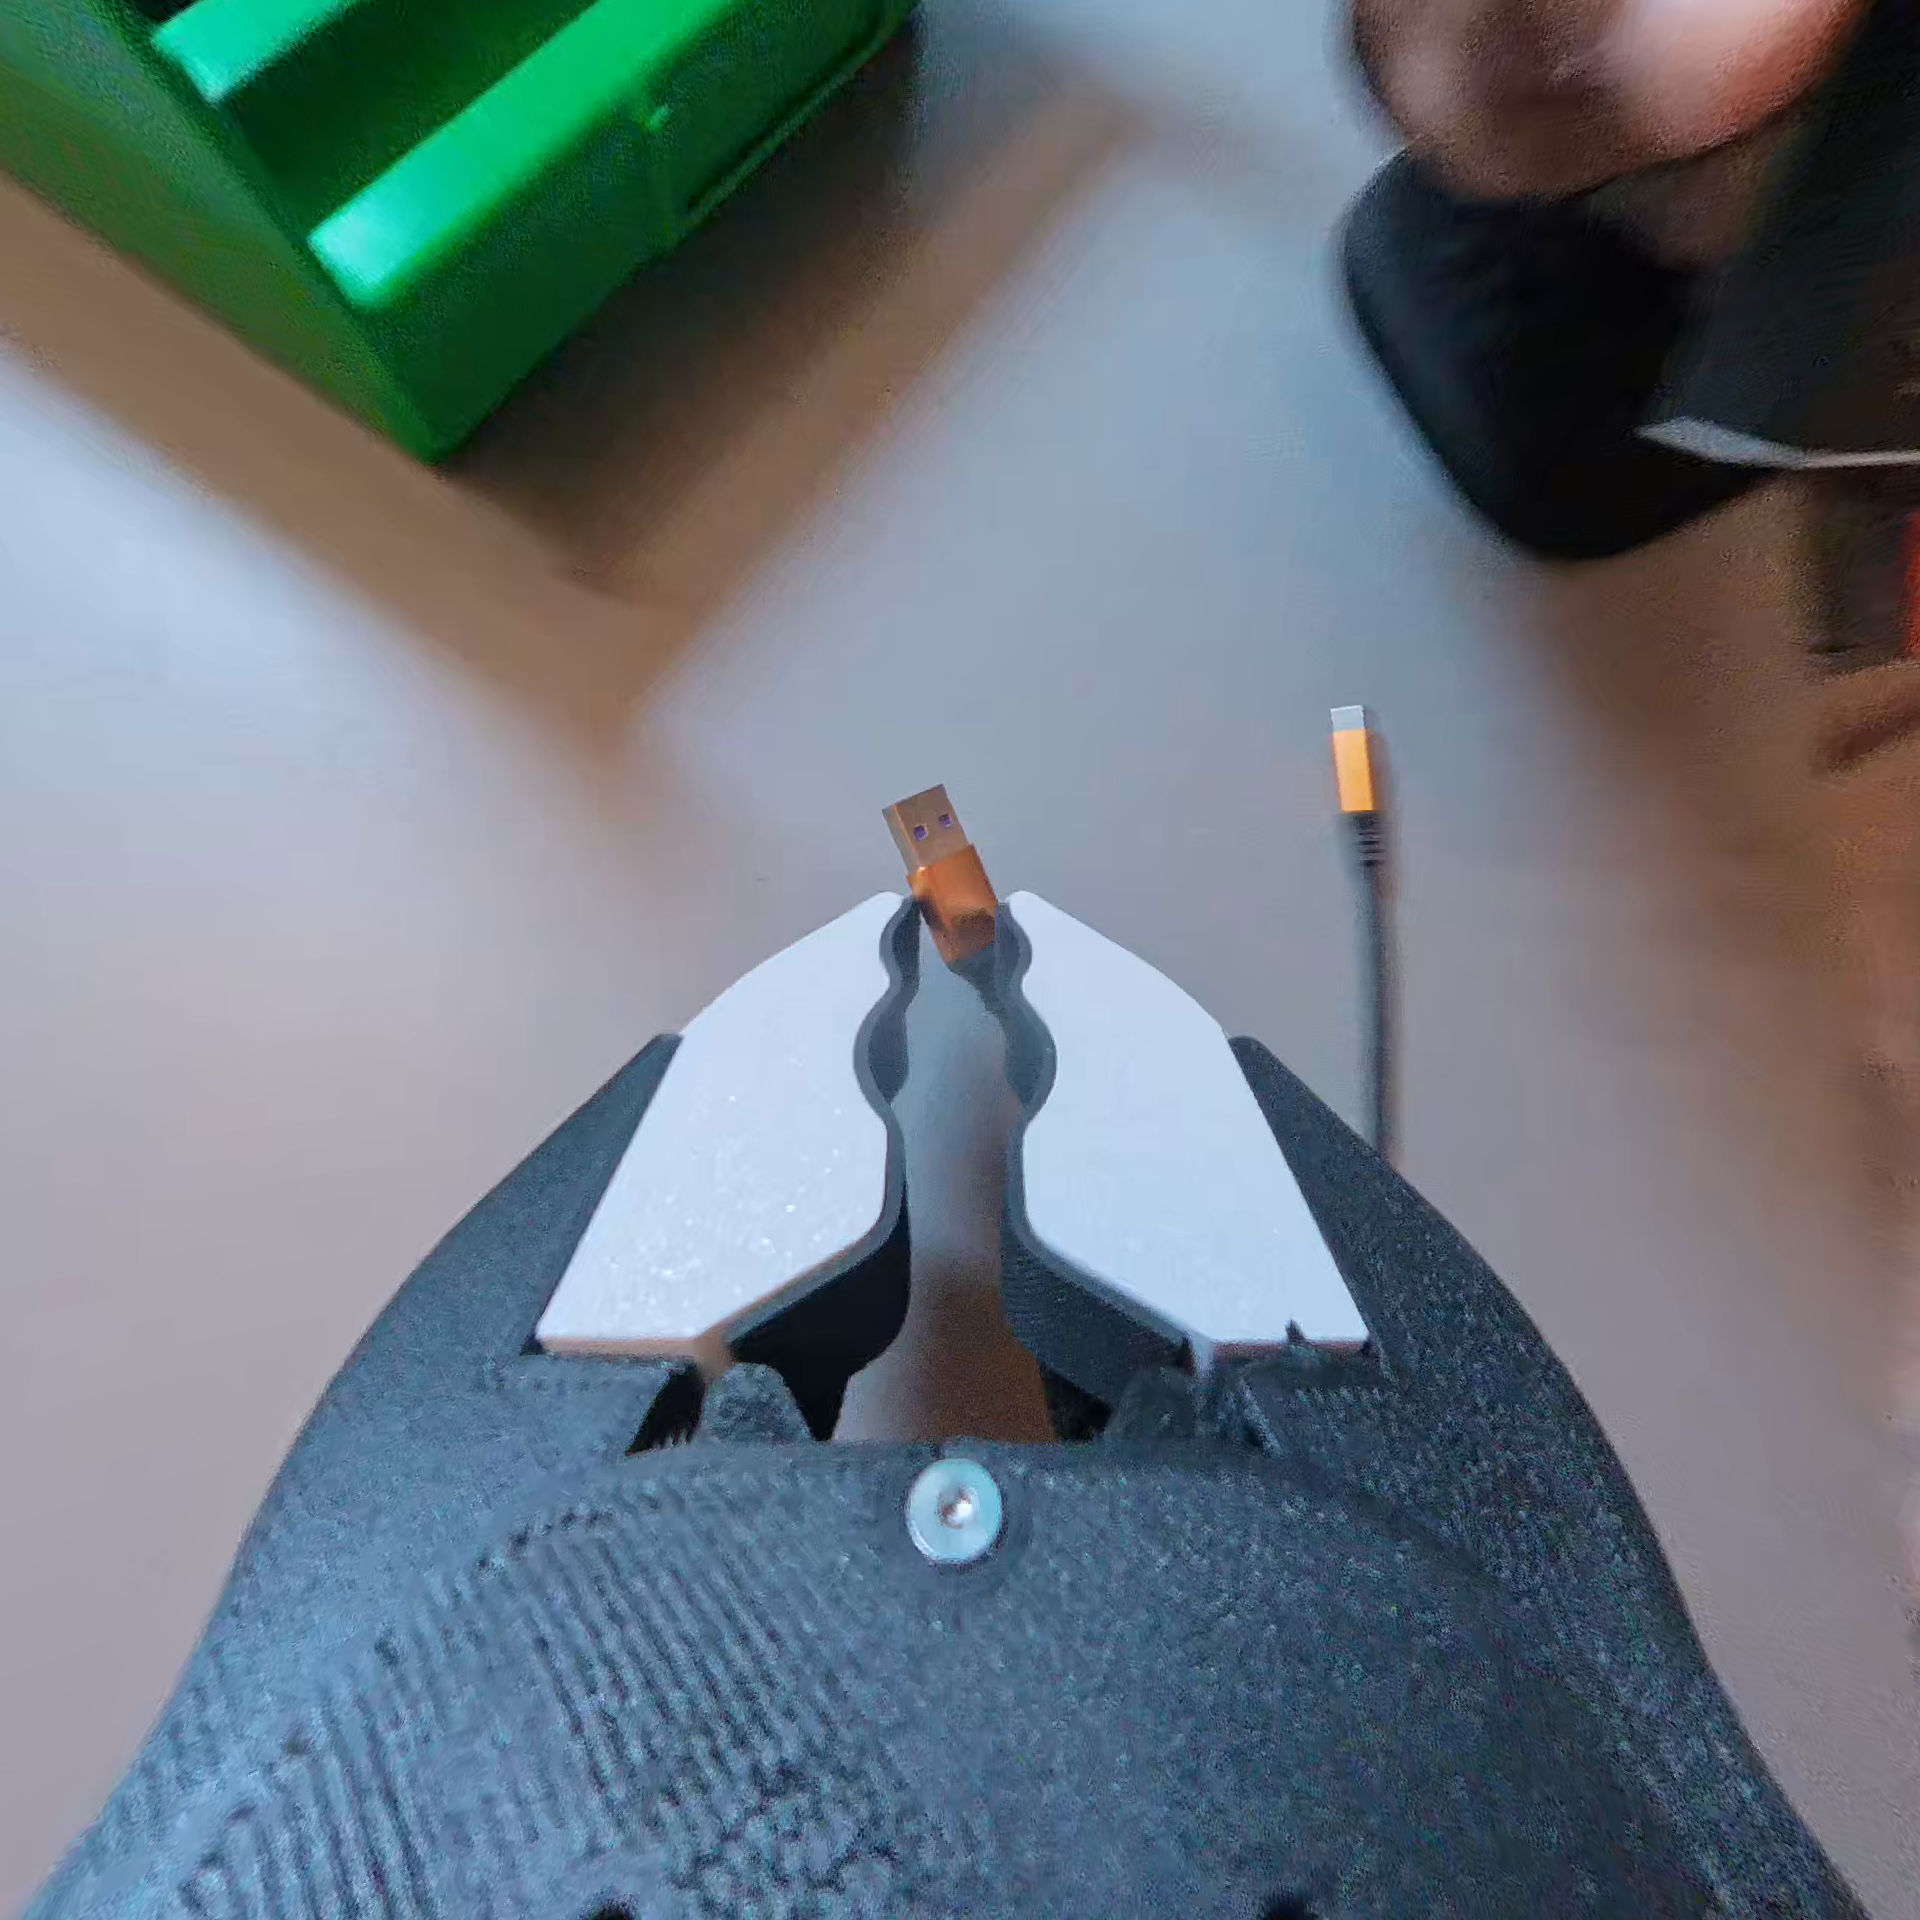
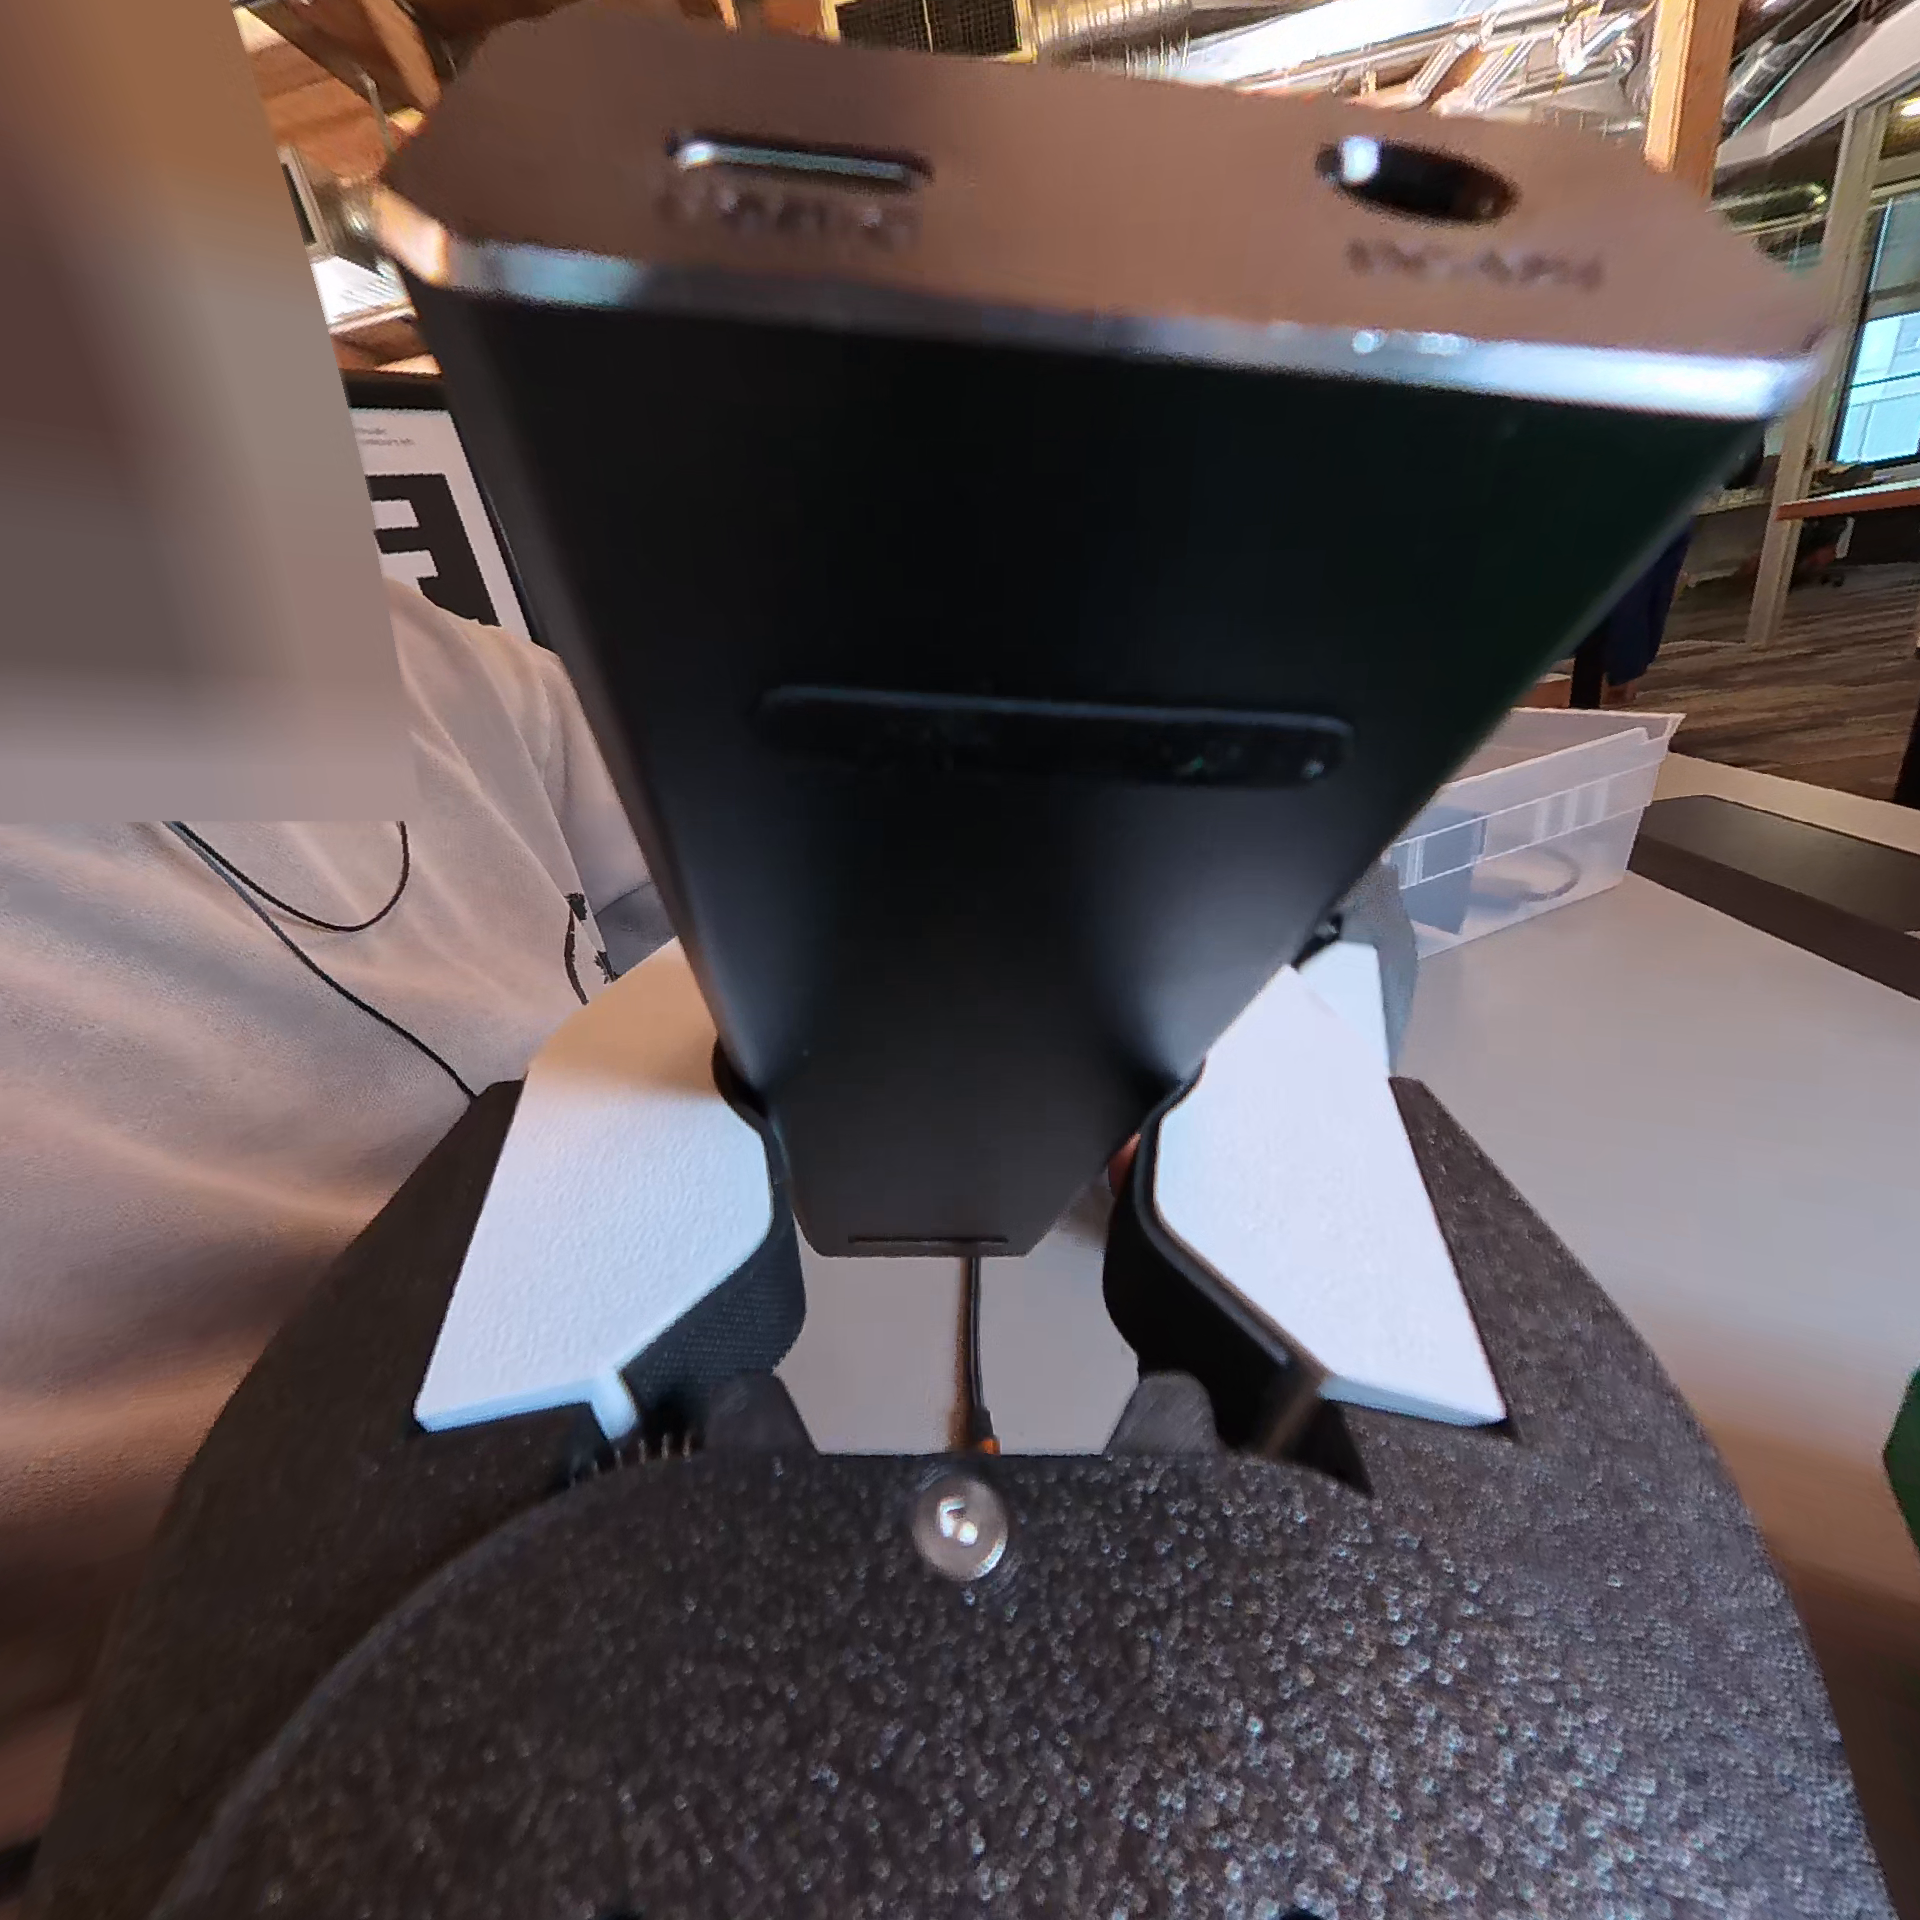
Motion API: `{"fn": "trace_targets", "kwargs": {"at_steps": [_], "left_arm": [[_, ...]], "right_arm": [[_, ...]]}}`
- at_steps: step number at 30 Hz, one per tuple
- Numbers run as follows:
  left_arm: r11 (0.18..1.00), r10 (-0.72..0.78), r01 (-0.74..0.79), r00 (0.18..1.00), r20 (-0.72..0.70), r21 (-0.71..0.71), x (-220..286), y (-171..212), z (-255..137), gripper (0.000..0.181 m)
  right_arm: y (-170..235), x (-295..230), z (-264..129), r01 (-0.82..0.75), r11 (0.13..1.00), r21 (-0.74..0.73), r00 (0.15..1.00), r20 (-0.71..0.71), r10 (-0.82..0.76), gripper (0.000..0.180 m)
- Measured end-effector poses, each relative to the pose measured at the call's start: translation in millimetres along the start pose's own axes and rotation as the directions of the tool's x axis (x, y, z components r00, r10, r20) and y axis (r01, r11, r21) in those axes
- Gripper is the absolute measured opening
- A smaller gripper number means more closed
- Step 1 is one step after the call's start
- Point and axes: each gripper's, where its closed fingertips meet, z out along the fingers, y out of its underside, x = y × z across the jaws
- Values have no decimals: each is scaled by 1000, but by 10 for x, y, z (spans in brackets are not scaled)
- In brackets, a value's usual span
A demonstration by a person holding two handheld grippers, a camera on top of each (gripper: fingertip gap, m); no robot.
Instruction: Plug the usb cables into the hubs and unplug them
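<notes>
Right wrist view: hub (image 2: 1039, 623) markings blurred, unreadable.

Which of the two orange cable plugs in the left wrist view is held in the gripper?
The wide, flat orange USB plug is pinched between the left gripper fingertips. The slimmer orange plug with a silver tip lies apart on the grey table, ungripped.

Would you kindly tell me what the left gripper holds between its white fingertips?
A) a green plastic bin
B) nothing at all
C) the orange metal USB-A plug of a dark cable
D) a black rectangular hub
C: in the left wrist view, the left gripper pinches the orange metal USB-A plug at its fingertips, clear of the grey table.
</notes>
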Motion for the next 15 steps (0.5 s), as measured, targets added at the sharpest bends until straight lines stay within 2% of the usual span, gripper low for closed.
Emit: {"fn": "trace_targets", "kwargs": {"at_steps": [2, 6, 10, 15], "left_arm": [[999, 36, -30, 991, 126, -43, -202, 50, 110, 15], [998, 68, -66, 961, 270, -14, -319, -29, -101, 18], [1000, 29, -26, 970, 243, -16, -132, 73, -142, 30], [997, -63, 70, 964, 259, -17, -98, 179, 100, 27]], "right_arm": [[14, 14, -1, -2, 1000, -4, 1000, -5, 2, 72], [6, 40, -29, 3, 1000, -6, 1000, -23, -4, 72], [-14, 62, -36, 9, 1000, -5, 999, -39, -10, 72], [-5, 66, -23, 30, 999, -24, 998, -59, -31, 72]]}}
